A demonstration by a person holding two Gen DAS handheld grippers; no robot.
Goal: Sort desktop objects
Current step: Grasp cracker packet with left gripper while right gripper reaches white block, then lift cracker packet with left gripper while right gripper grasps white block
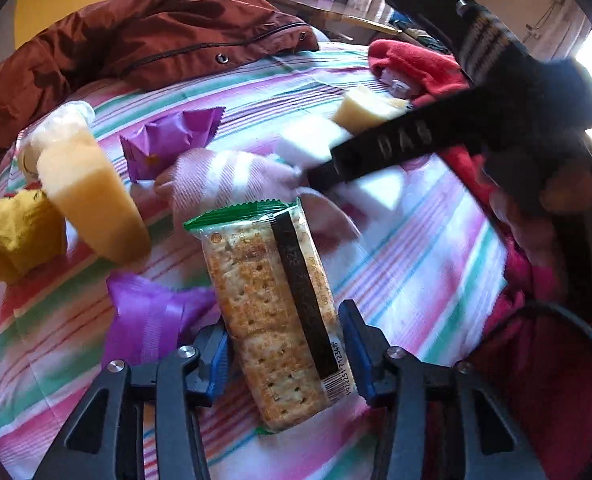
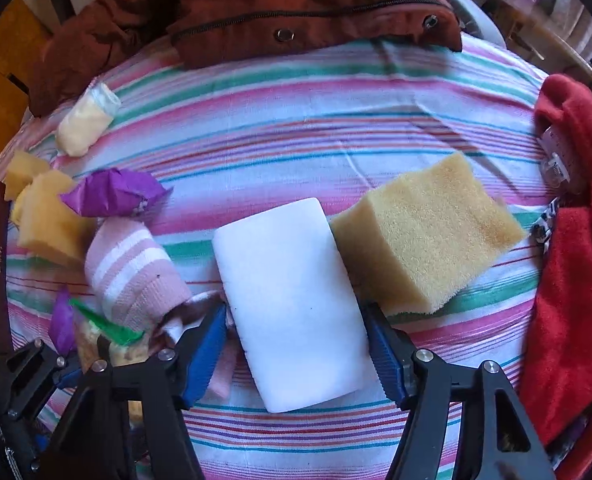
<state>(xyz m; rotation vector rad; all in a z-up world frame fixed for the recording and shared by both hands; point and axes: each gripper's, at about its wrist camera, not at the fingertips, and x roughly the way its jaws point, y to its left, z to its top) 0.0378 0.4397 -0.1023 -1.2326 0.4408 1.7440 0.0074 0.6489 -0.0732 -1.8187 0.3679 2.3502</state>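
A cracker packet (image 1: 274, 296) with a green top lies on the striped cloth (image 1: 415, 264) between the blue pads of my left gripper (image 1: 286, 346); the jaws stand open around it. A white sponge block (image 2: 292, 304) lies between the blue pads of my right gripper (image 2: 296, 344), also open around it. A yellow sponge (image 2: 423, 228) sits just right of the white block. A rolled pink striped sock (image 2: 136, 272) lies to its left. The right gripper's black body (image 1: 395, 144) shows in the left wrist view.
Purple wrappers (image 1: 172, 140) (image 2: 112, 194), yellow sponge pieces (image 2: 48, 216), a yellow crumpled wrapper (image 1: 20, 236) and a cream tube (image 2: 86, 118) lie at the left. A rust-brown jacket (image 2: 256, 12) covers the far side. Red fabric (image 2: 571, 264) lies at the right.
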